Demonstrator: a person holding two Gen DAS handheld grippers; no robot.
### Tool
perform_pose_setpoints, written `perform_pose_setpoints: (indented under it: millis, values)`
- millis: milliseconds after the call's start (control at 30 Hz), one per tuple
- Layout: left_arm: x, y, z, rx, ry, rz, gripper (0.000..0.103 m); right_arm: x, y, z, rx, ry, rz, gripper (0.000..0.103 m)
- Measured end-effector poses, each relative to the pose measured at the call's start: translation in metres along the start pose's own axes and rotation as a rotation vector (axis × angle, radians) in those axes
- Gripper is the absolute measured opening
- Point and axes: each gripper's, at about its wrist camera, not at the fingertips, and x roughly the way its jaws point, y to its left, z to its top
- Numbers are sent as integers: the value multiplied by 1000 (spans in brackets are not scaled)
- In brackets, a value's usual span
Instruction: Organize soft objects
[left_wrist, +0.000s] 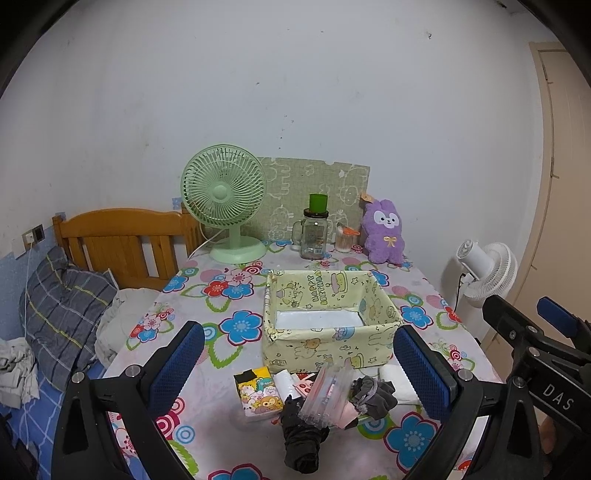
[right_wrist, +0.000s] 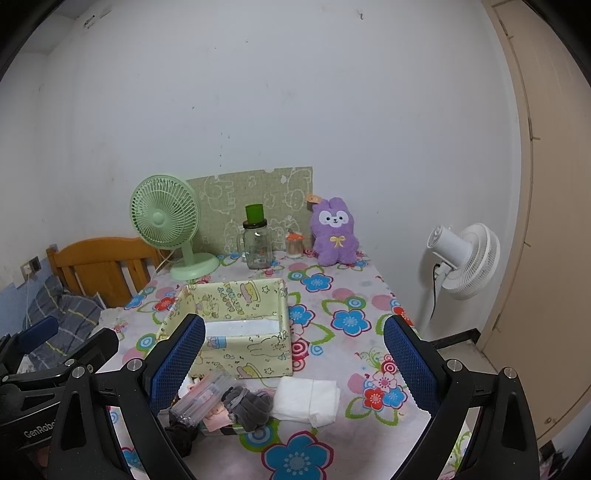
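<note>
1. The left gripper (left_wrist: 299, 363) hangs above the near edge of the table with its blue-padded fingers (left_wrist: 177, 363) spread wide, holding nothing.
2. The right gripper (right_wrist: 293, 362) hovers just to its right, likewise spread wide and empty.
3. Between and below the left gripper's fingers lies a small heap: a cartoon-printed tissue pack (left_wrist: 258, 397), a clear plastic pouch (left_wrist: 325, 397), a rolled black sock (left_wrist: 303, 443) nearest the camera, and a bunched grey sock (left_wrist: 373, 397) touching the pouch.
4. Just right of the grey sock sits a folded white cloth (right_wrist: 308, 400), flat on the floral tablecloth (right_wrist: 351, 321).
5. Right behind the heap stands an open pale-yellow fabric storage box (left_wrist: 328, 321) printed with cartoon animals, its white bottom bare.
6. Along the far edge of the table stand a green desk fan (left_wrist: 225, 203), a glass jar mug (left_wrist: 313, 236) with a green cup on its lid, a small glass of sticks (left_wrist: 345, 240), and a purple plush bunny (left_wrist: 384, 230), upright against the wall.
7. A white floor fan (right_wrist: 467, 260) stands beside the table on the right; a wooden headboard (left_wrist: 125, 240) and a plaid pillow (left_wrist: 62, 310) are on the left.
</note>
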Motion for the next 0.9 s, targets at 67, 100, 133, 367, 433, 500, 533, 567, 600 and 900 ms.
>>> perform_pose_setpoints:
  millis: [67, 100, 133, 367, 433, 500, 533, 567, 600, 900]
  values:
    - [0, 0, 0, 1, 2, 1, 103, 0, 0, 0, 0, -1, -2, 99]
    - [0, 0, 0, 0, 3, 1, 103, 0, 0, 0, 1, 0, -2, 99]
    - [-1, 1, -1, 0, 1, -1, 103, 0, 0, 0, 1, -1, -1, 99]
    - [-3, 1, -3, 2, -7, -15, 103, 1, 1, 0, 4, 3, 0, 99]
    - [-3, 0, -4, 3, -8, -9, 103, 0, 1, -1, 4, 4, -1, 99]
    - [-2, 0, -5, 1, -6, -5, 103, 0, 1, 0, 3, 2, 1, 99]
    - [-3, 0, -5, 1, -5, -4, 103, 1, 1, 0, 4, 4, 1, 99]
    - [-2, 0, -4, 1, -5, -2, 103, 0, 1, 0, 4, 3, 1, 99]
    - [-2, 0, -4, 1, -5, 1, 103, 0, 1, 0, 4, 2, 0, 99]
    - [1, 0, -5, 4, 0, 6, 103, 2, 1, 0, 9, 5, -5, 99]
